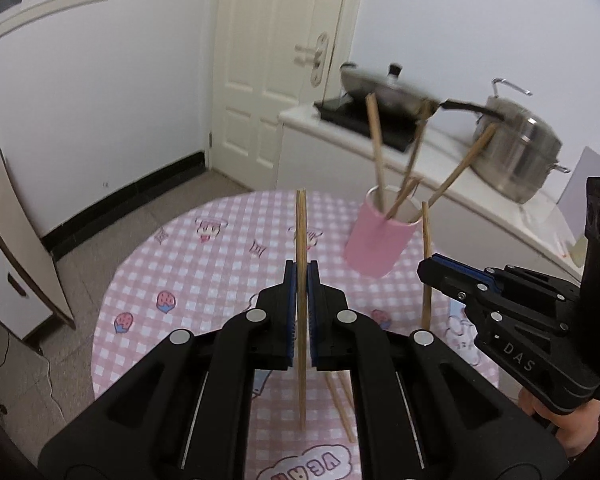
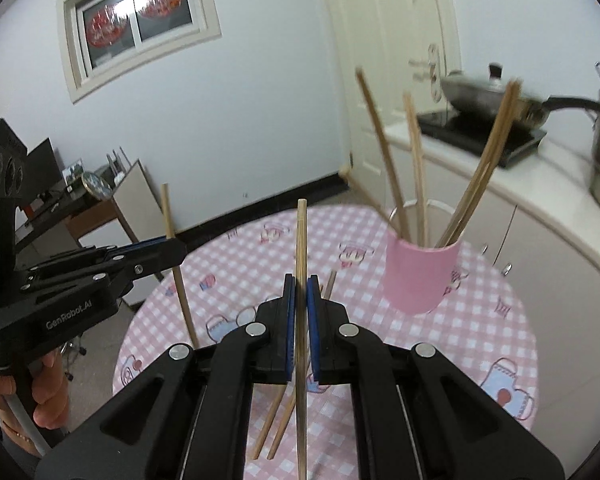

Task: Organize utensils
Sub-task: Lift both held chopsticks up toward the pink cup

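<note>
**Two chopsticks clamped, cup ahead**

Your left gripper clamps one chopstick upright at frame centre; your right gripper pinches another chopstick. They look light, stiff and smooth, so grip mid-shaft. The pink cup stands upper right; spare chopsticks lie on the table.

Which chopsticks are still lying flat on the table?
The loose pair beneath the right gripper; the others stand in the pink cup or are clamped upright.

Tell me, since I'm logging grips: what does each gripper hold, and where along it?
Left gripper: a chopstick, pinched near mid-length. Right gripper: another chopstick, also near mid-length.
</note>
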The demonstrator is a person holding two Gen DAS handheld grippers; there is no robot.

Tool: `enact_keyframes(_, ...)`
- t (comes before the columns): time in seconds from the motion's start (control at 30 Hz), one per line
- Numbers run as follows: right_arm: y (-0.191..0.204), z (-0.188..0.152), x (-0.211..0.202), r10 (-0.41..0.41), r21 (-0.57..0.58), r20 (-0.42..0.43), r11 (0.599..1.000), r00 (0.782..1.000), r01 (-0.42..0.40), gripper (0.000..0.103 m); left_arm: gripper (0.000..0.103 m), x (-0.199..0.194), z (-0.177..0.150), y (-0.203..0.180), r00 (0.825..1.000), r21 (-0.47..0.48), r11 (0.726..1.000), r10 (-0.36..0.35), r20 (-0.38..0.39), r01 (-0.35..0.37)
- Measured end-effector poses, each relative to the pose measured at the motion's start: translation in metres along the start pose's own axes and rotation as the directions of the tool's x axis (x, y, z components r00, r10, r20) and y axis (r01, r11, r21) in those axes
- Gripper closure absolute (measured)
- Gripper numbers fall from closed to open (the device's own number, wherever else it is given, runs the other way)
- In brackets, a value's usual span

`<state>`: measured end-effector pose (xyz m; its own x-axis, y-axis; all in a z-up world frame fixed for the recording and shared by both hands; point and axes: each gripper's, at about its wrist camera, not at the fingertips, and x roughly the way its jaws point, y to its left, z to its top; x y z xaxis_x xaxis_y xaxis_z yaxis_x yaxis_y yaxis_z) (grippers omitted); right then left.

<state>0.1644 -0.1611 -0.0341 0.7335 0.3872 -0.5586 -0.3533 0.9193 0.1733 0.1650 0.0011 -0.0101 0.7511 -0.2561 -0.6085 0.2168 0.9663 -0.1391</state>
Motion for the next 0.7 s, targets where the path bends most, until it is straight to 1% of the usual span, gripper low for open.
enact_keyframes(0.2,-0.003,0.002,-0.02,-0.025,-0.001,0.067,1.0,0.997,0.025,0.098,0.098,-0.027,0.005,-0.019,0.996,0.017,0.999,-0.039,0.078,0.037)
enact_keyframes(0.4,-0.009,0.006,-0.034,-0.043,0.005,0.117,0.999,0.992,0.043,0.099,0.098,-0.032,0.013,-0.036,0.992,0.026,0.997,-0.069,0.107,0.066)
enact_keyframes(0.53,-0.017,0.014,-0.048,-0.058,0.017,0.163,0.998,0.985,0.056,0.099,0.098,-0.038,0.024,-0.045,0.985,0.018,0.997,-0.079,0.151,0.077)
enact_keyframes(0.7,-0.027,0.03,-0.065,-0.087,0.026,0.23,0.996,0.969,0.083,0.099,0.098,-0.038,0.04,-0.059,0.973,-0.002,0.995,-0.094,0.21,0.097)
